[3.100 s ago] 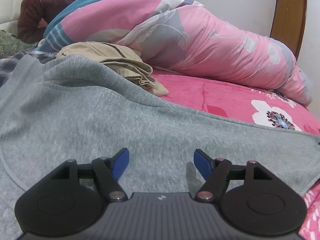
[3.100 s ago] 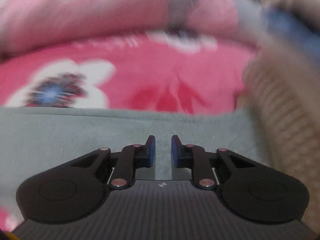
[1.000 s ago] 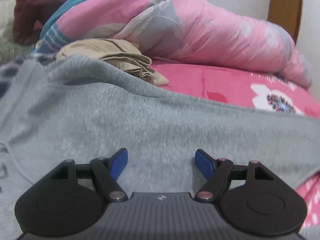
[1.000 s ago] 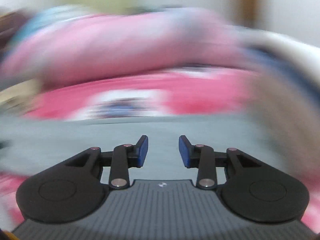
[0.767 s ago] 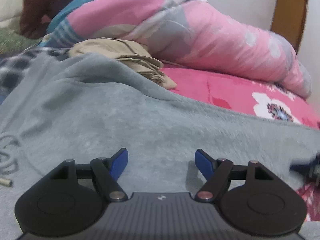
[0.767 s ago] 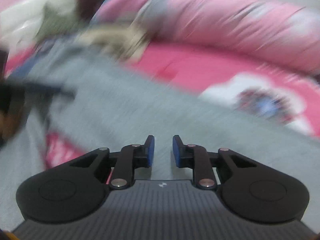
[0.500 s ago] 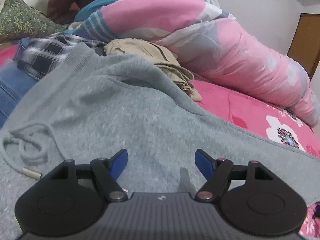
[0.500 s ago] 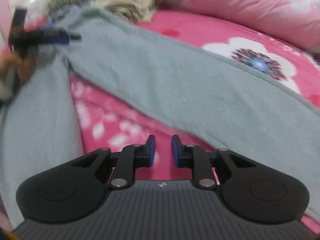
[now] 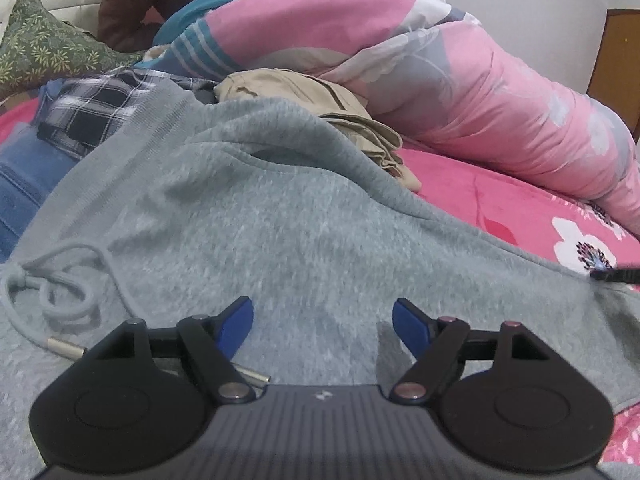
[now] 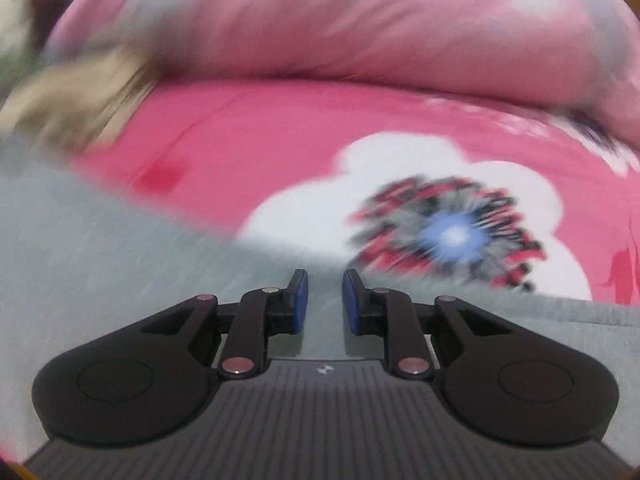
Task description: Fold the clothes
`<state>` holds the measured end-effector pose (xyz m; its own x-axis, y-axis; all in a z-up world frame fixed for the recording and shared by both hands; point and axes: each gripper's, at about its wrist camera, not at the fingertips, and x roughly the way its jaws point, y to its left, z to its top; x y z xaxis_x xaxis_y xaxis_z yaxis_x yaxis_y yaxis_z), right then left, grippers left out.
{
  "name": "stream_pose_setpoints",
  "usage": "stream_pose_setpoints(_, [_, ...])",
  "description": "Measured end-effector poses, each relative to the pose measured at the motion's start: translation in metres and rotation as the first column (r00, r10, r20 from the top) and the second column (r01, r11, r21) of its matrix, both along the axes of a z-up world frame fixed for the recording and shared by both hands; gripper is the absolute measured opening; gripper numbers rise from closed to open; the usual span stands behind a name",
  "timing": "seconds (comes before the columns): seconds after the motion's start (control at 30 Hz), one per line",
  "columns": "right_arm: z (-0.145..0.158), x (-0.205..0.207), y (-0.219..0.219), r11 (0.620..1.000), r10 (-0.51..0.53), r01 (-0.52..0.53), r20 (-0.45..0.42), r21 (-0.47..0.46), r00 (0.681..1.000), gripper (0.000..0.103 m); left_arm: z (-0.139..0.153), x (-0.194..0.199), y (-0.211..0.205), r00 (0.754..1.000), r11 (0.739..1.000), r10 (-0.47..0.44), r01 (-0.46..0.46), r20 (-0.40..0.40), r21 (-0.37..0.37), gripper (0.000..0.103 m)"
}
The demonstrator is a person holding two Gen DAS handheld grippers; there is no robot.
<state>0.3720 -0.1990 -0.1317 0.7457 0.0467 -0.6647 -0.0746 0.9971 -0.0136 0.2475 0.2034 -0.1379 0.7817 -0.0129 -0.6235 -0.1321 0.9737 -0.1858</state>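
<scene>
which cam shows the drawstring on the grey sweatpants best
The left wrist view. The drawstring lies coiled on the grey sweatpants at the lower left, sharp enough to show its metal tip. The right wrist view is motion-blurred and shows only plain grey fabric near the bed sheet; no drawstring appears there.

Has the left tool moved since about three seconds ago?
Yes. The left tool has shifted left over the grey garment: the beige trousers now sit further right in its view, and the drawstring has come into sight.
</scene>
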Motion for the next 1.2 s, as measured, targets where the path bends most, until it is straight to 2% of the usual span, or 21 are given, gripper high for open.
stream_pose_setpoints(0.07, [0.009,0.002,-0.023,0.986,-0.163,0.163,0.012,-0.028,0.987,0.022,0.000,0.001,-0.001,1.000,1.000,-0.005,0.005,0.001,0.004,0.082])
stream_pose_setpoints(0.1, [0.015,-0.003,-0.036,0.981,-0.192,0.192,0.010,0.012,0.981,0.022,0.000,0.002,-0.001,1.000,1.000,-0.006,0.006,0.002,0.003,0.082])
stream_pose_setpoints(0.17, [0.035,-0.034,-0.063,0.967,-0.214,0.212,0.004,0.144,0.977,0.022,0.001,0.001,-0.003,1.000,1.000,-0.010,0.009,0.009,0.015,0.082])
stream_pose_setpoints(0.23, [0.056,-0.077,-0.075,0.957,-0.203,0.192,0.031,0.218,0.979,0.022,0.005,-0.004,-0.006,0.999,0.999,-0.027,0.026,0.037,0.022,0.082])
stream_pose_setpoints(0.3, [0.079,-0.124,-0.085,0.951,-0.202,0.178,0.070,0.253,0.977,0.024,0.010,-0.009,-0.010,0.996,0.999,-0.049,0.047,0.072,0.024,0.082])
stream_pose_setpoints(0.37, [0.105,-0.194,-0.107,0.944,-0.223,0.176,0.148,0.279,0.964,0.029,0.015,-0.015,-0.014,0.992,0.997,-0.071,0.069,0.106,0.028,0.082])
stream_pose_setpoints(0.43, [0.127,-0.259,-0.127,0.940,-0.249,0.178,0.228,0.290,0.941,0.039,0.027,-0.027,-0.015,0.985,0.996,-0.093,0.093,0.145,0.006,0.082])
stream_pose_setpoints(0.57, [0.159,-0.374,-0.162,0.940,-0.308,0.223,0.361,0.257,0.881,0.049,0.069,-0.075,-0.009,0.973,0.993,-0.108,0.117,0.203,-0.033,0.082])
stream_pose_setpoints(0.63, [0.167,-0.413,-0.174,0.928,-0.349,0.256,0.391,0.272,0.851,0.056,0.088,-0.103,0.006,0.968,0.987,-0.108,0.133,0.228,-0.095,0.084])
stream_pose_setpoints(0.7, [0.171,-0.440,-0.183,0.907,-0.389,0.264,0.414,0.327,0.823,0.057,0.104,-0.133,0.026,0.967,0.980,-0.076,0.118,0.242,-0.163,0.086])
stream_pose_setpoints(0.77, [0.166,-0.458,-0.189,0.893,-0.395,0.224,0.440,0.391,0.806,0.057,0.108,-0.164,0.044,0.973,0.979,-0.023,0.069,0.228,-0.194,0.087])
stream_pose_setpoints(0.83, [0.157,-0.466,-0.189,0.887,-0.359,0.151,0.447,0.436,0.819,0.058,0.098,-0.193,0.057,0.984,0.981,0.034,0.002,0.178,-0.196,0.087])
stream_pose_setpoints(0.93, [0.139,-0.468,-0.182,0.886,-0.298,0.077,0.436,0.457,0.849,0.058,0.081,-0.235,0.074,0.988,0.976,0.113,-0.091,0.103,-0.199,0.087])
stream_pose_setpoints(1.07, [0.121,-0.468,-0.167,0.878,-0.207,-0.007,0.393,0.478,0.896,0.058,0.040,-0.272,0.073,0.987,0.958,0.159,-0.150,0.018,-0.244,0.085])
stream_pose_setpoints(1.13, [0.116,-0.470,-0.157,0.883,-0.130,-0.067,0.380,0.465,0.916,0.058,0.022,-0.279,0.069,0.986,0.950,0.165,-0.158,0.002,-0.270,0.081])
stream_pose_setpoints(1.2, [0.112,-0.472,-0.144,0.889,-0.063,-0.120,0.376,0.442,0.924,0.058,0.014,-0.280,0.064,0.982,0.950,0.189,-0.175,0.027,-0.259,0.079])
